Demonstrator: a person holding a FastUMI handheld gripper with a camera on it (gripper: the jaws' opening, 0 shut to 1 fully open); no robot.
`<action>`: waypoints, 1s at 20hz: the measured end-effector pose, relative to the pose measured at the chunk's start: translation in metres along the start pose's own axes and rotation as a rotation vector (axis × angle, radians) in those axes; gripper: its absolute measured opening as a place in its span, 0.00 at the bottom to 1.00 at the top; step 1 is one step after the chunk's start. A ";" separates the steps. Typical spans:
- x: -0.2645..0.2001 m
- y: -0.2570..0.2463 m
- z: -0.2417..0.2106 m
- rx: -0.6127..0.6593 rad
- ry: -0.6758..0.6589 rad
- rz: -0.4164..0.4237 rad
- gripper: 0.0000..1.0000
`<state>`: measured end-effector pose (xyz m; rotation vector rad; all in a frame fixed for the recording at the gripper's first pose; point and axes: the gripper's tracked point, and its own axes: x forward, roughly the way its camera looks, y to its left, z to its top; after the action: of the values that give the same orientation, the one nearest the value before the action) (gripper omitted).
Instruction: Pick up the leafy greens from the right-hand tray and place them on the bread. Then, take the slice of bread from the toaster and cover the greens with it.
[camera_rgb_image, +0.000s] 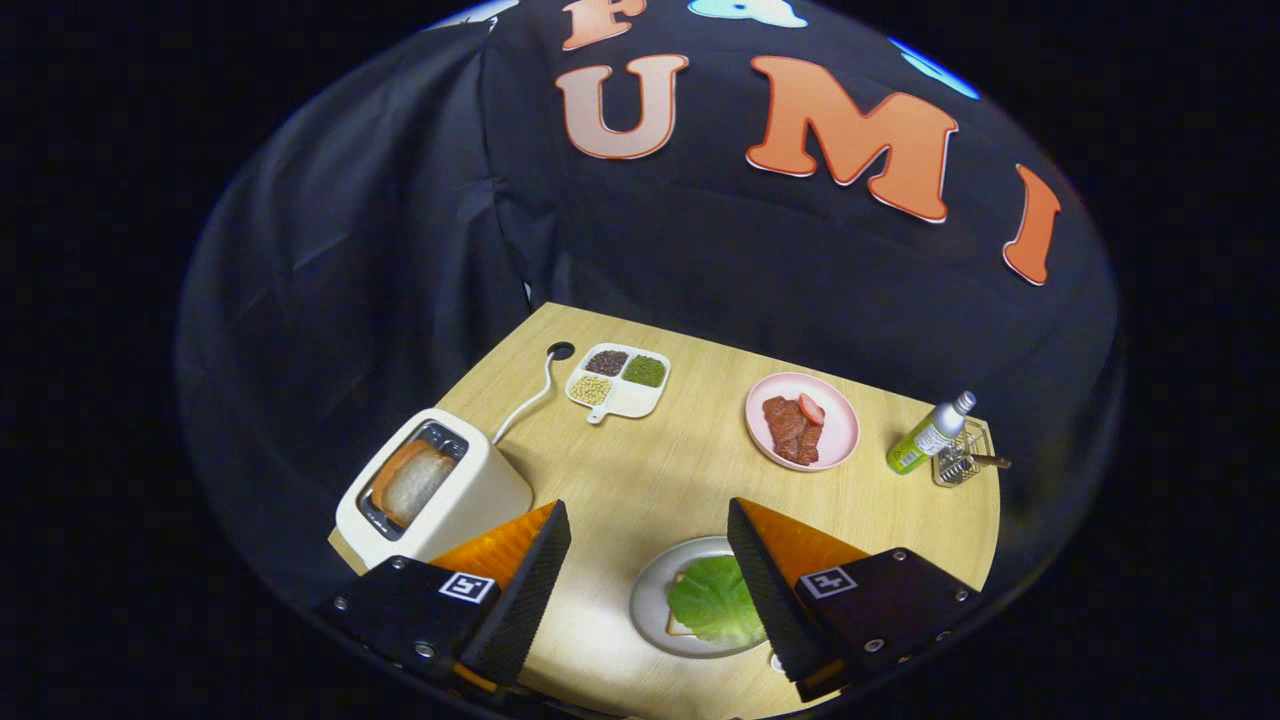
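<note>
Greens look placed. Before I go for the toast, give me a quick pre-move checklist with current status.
1. Leafy greens lie on the bread on the grey plate: ok; a bread corner shows beneath the leaf.
2. Tool free: ok; fingers spread wide, nothing between them.
3. Bread slice in the toaster slot, top exposed: ok.
4. Way to the toaster: ok; it stands just beyond the left finger, nothing between.
5. Toaster cord runs away toward the divided tray, off the path: ok.
6. Whether the slice sits loose enough to lift: cannot tell.
7. Pink plate with meat and bottle stand far off: ok.
</note>
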<state>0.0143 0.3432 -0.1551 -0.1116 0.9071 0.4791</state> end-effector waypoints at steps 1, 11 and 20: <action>0.002 0.015 0.004 -0.005 0.021 0.012 0.95; 0.036 0.163 0.005 -0.051 0.231 0.130 0.93; 0.074 0.187 -0.031 -0.020 0.441 0.045 0.59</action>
<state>-0.0532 0.5269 -0.2117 -0.2215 1.3389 0.5148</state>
